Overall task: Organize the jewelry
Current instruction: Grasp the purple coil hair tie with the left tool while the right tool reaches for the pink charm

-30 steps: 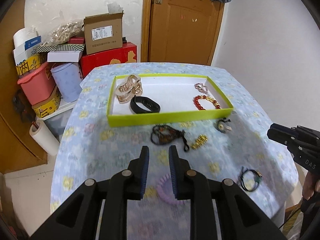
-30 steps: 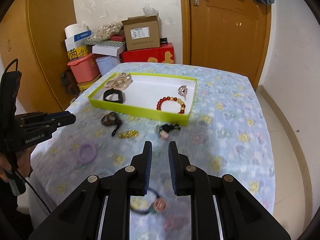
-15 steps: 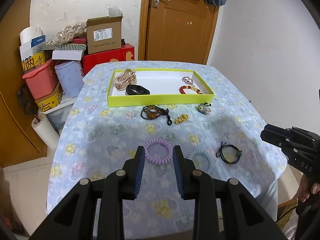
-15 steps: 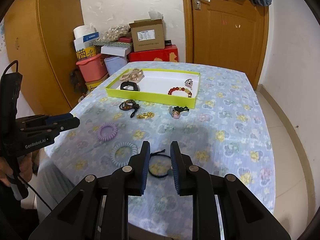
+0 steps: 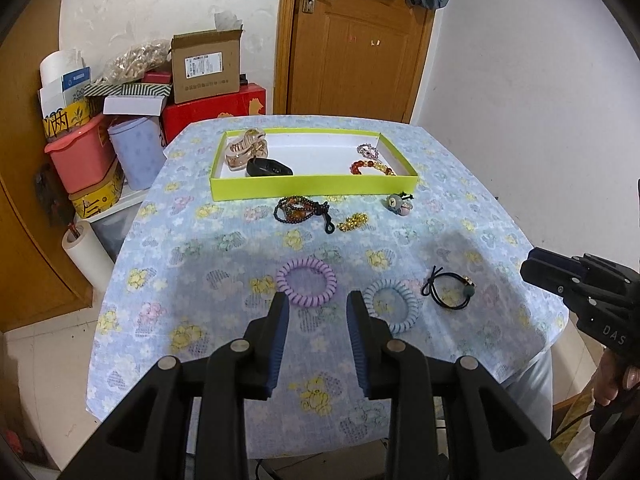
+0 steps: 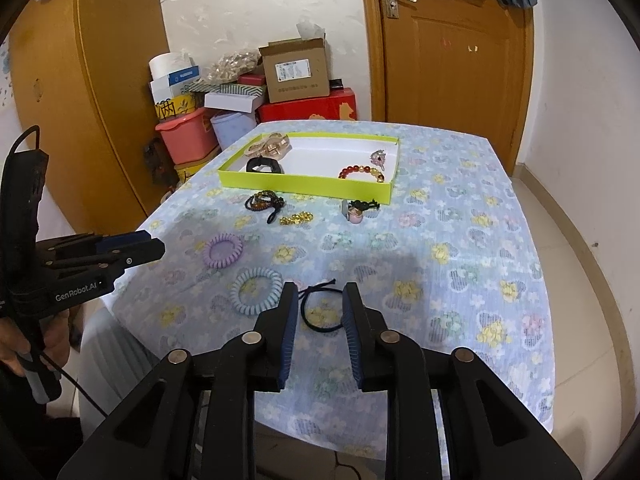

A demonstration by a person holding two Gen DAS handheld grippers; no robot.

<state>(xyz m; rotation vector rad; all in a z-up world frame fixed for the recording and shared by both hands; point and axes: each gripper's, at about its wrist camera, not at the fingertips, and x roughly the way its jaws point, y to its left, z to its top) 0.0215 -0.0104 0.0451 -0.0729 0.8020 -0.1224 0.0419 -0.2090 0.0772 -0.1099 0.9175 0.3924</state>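
A lime-green tray (image 5: 312, 188) (image 6: 304, 186) at the table's far end holds a beige hair claw (image 5: 244, 152), a black band (image 5: 268, 168), a red bead bracelet (image 5: 372, 168) and a small charm. In front of it lie a dark bead bracelet (image 5: 300, 210), a gold piece (image 5: 352, 222) and a small charm tie (image 5: 400, 202). Nearer are a purple coil tie (image 5: 306, 282), a blue coil tie (image 5: 392, 306) and a black hair tie (image 5: 450, 290) (image 6: 320, 312). My left gripper (image 5: 316, 300) is open and empty above the near edge. My right gripper (image 6: 318, 292) is open and empty over the black tie.
The table wears a blue flowered cloth (image 5: 208, 264). Boxes, a pink bin (image 5: 80, 160) and a paper roll stand at the back left. A wooden door (image 5: 356, 48) is behind the table, a white wall to the right.
Both grippers have pulled back and up from the table, so more of it shows. Their jaws have opened somewhat wider. Nothing on the table moved.
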